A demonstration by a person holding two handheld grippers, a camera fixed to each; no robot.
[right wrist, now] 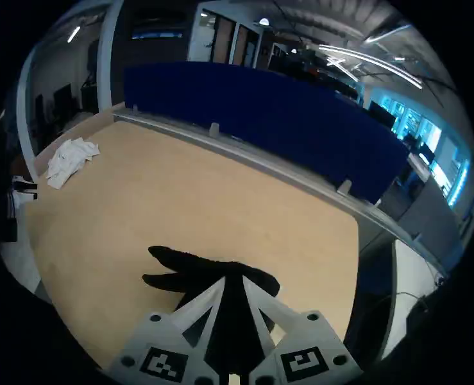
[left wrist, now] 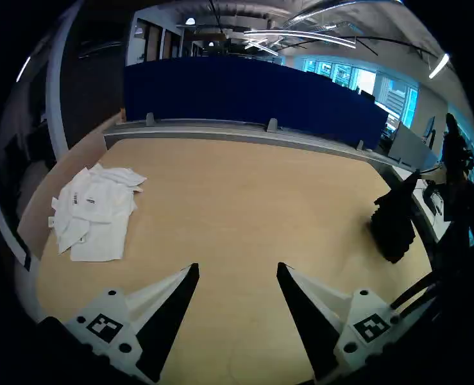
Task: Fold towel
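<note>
A black towel (right wrist: 198, 269) lies bunched on the wooden table (right wrist: 172, 192) just ahead of my right gripper (right wrist: 234, 280). The fingers of that gripper are drawn together on a fold of it. In the left gripper view the black towel (left wrist: 394, 221) stands as a dark heap near the table's right edge, pulled up to a point. My left gripper (left wrist: 237, 273) hovers open over bare wood near the front edge, holding nothing. A loose pile of white towels (left wrist: 95, 212) rests at the table's far left, also seen as the white towels (right wrist: 70, 160) in the right gripper view.
A blue partition (left wrist: 249, 93) on a grey rail (left wrist: 237, 131) runs along the table's back edge. A cardboard panel (left wrist: 63, 179) stands beside the white pile. Desks and dark equipment (left wrist: 455, 173) lie beyond the right edge. Open wood (left wrist: 249, 199) spreads between the two cloth piles.
</note>
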